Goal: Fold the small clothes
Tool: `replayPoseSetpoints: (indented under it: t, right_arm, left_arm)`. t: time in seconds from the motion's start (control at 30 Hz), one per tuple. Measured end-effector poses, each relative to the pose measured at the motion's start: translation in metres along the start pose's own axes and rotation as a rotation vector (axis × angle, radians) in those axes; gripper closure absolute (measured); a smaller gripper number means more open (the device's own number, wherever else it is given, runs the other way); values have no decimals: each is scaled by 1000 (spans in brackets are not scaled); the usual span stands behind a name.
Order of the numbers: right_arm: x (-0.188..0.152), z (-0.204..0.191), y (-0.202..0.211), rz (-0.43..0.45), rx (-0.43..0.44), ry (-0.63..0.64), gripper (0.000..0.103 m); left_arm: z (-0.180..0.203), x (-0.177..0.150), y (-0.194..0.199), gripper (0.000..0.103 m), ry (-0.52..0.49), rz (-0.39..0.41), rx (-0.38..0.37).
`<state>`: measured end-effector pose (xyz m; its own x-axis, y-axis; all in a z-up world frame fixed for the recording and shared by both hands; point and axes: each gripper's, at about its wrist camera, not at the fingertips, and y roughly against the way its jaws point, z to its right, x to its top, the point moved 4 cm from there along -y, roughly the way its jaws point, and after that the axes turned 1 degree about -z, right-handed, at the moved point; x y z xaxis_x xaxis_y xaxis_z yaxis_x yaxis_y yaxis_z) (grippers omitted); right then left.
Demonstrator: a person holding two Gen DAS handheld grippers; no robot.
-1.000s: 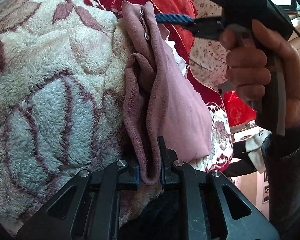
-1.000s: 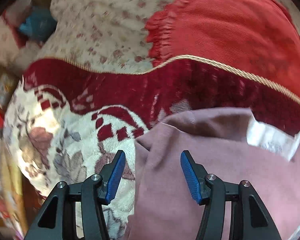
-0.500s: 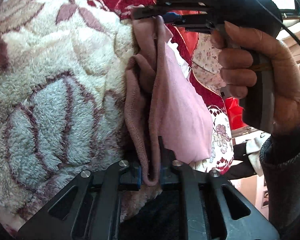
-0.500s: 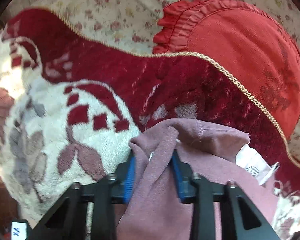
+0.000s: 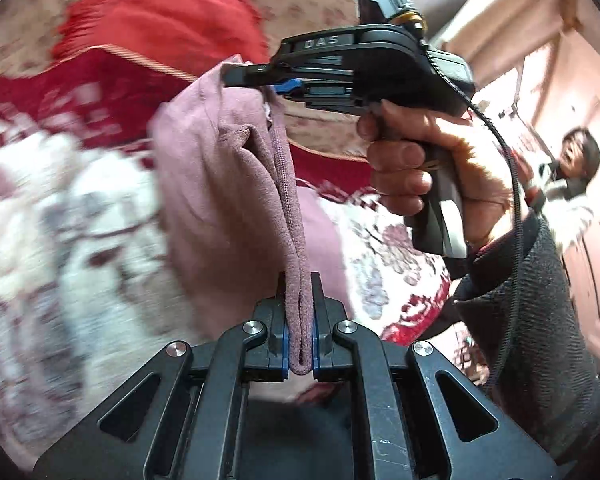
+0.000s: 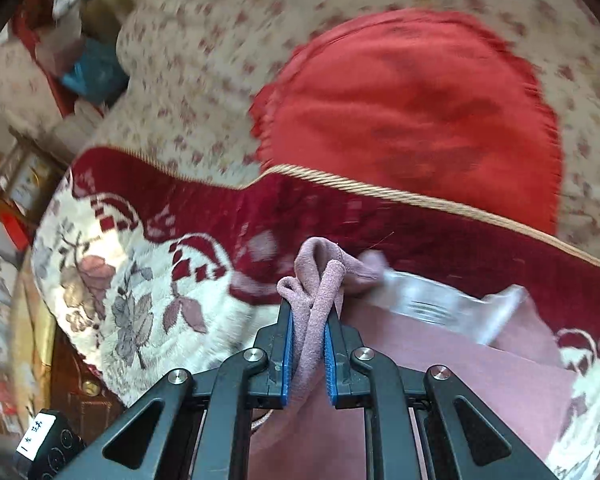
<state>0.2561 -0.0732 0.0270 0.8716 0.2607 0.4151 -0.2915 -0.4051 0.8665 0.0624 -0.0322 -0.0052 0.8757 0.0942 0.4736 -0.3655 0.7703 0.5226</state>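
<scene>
A small dusty-pink garment (image 5: 220, 184) hangs stretched between my two grippers above a fleecy floral blanket (image 5: 52, 240). My left gripper (image 5: 299, 320) is shut on its near hem. My right gripper (image 5: 268, 78) shows in the left wrist view, held in a hand, shut on the garment's far edge. In the right wrist view my right gripper (image 6: 310, 336) pinches a bunched edge of the garment (image 6: 460, 380), with a white care label (image 6: 432, 304) just beyond.
A red cushion (image 6: 412, 108) and a cream flowered cover (image 6: 204, 80) lie behind the blanket's dark red border (image 6: 380, 224). A person (image 5: 572, 176) stands at the far right in the left wrist view. Clutter (image 6: 88, 72) sits at the far left.
My right gripper has shut on the garment's far edge. Both grippers have lifted the garment off the blanket, and it now hangs taut between them.
</scene>
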Motion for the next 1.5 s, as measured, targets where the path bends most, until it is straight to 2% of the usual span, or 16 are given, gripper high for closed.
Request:
replayPoseSetpoints:
  t: [0.13, 0.23, 0.4, 0.63, 0.7, 0.77, 0.9, 1.0, 1.07, 1.2, 1.27, 1.33, 1.4, 1.43, 1.5]
  right_arm:
    - [-16, 60, 34, 31, -6, -43, 91]
    - [-31, 102, 40, 32, -11, -76, 91]
    - [-57, 163, 31, 15, -4, -129, 91]
    - [-89, 218, 10, 53, 21, -213, 90]
    - [-99, 229, 6, 66, 21, -246, 86]
    - [-109, 242, 8, 117, 41, -316, 83]
    - [-131, 265, 31, 252, -3, -445, 82]
    - [-149, 264, 62, 340, -62, -458, 82]
    - [-160, 240, 89, 429, 5, -380, 82]
    - [-180, 173, 116, 483, 77, -131, 82]
    - [-194, 137, 113, 460, 73, -7, 82]
    - [-212, 112, 98, 389, 57, 90, 82]
    - [-226, 105, 76, 293, 0, 132, 82]
    - [-232, 108, 63, 230, -62, 141, 82]
    - [-244, 126, 39, 115, -133, 110, 82]
  left_arm:
    - [37, 2, -51, 97, -9, -76, 3]
    - [56, -5, -97, 97, 5, -143, 19]
    - [64, -20, -152, 97, 7, -203, 82]
    - [55, -34, -188, 96, -3, -260, 128]
    - [52, -40, -193, 85, 27, -294, 114]
    - [54, -44, -191, 68, 36, -314, 84]
    - [61, -56, -174, 67, 24, -354, 27]
    - [59, -56, -142, 67, -5, -321, 39]
    - [56, -48, -121, 67, -28, -261, 90]
    - [39, -24, -91, 67, -31, -133, 227]
    - [22, -23, -86, 66, -33, -113, 283]
    - [2, -28, -91, 67, -10, -128, 337]
    - [-16, -39, -104, 67, 32, -188, 319]
    - [-15, -44, -109, 67, 40, -183, 301]
    - [-15, -45, -107, 67, 18, -168, 294]
